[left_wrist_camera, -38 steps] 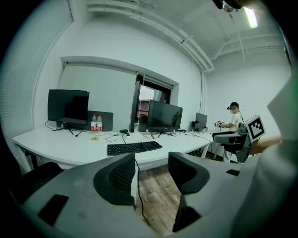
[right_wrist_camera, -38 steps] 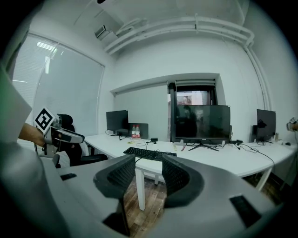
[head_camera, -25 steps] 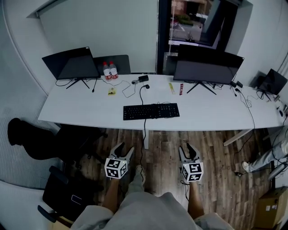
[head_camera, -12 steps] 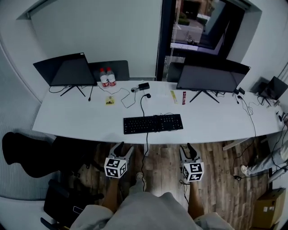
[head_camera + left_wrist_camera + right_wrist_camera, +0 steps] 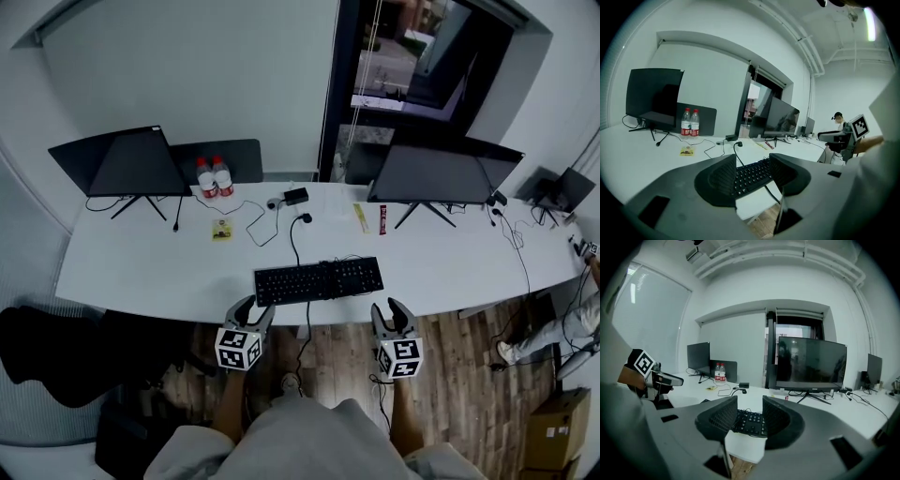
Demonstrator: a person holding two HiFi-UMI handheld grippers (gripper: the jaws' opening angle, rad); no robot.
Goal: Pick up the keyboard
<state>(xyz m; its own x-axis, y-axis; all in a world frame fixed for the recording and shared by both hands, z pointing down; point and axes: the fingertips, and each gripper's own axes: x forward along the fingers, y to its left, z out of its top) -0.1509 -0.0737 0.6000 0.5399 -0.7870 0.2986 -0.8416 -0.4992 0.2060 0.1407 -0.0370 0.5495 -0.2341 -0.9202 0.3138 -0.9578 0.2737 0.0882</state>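
A black keyboard [image 5: 319, 280] lies near the front edge of the white desk [image 5: 141, 272], its cable running back across the top. Both grippers hang in front of the desk edge, over the wooden floor. My left gripper [image 5: 255, 307] is open and empty, just short of the keyboard's left end. My right gripper [image 5: 390, 307] is open and empty too, just short of the right end. The left gripper view shows the keyboard [image 5: 749, 178] between the spread jaws of the left gripper [image 5: 752, 159], some way off. Through the right gripper [image 5: 750, 401], the keyboard [image 5: 750, 420] shows the same way.
Two dark monitors [image 5: 122, 161] [image 5: 441, 173] stand at the back of the desk, with two water bottles [image 5: 211, 176] between them. A black office chair [image 5: 56, 352] is at the left. A person's legs [image 5: 548, 333] and a cardboard box [image 5: 553, 436] are at the right.
The desk and keyboard have come nearer as the person walked up to them. Both grippers moved forward to the desk's front edge. Their jaws stand as before.
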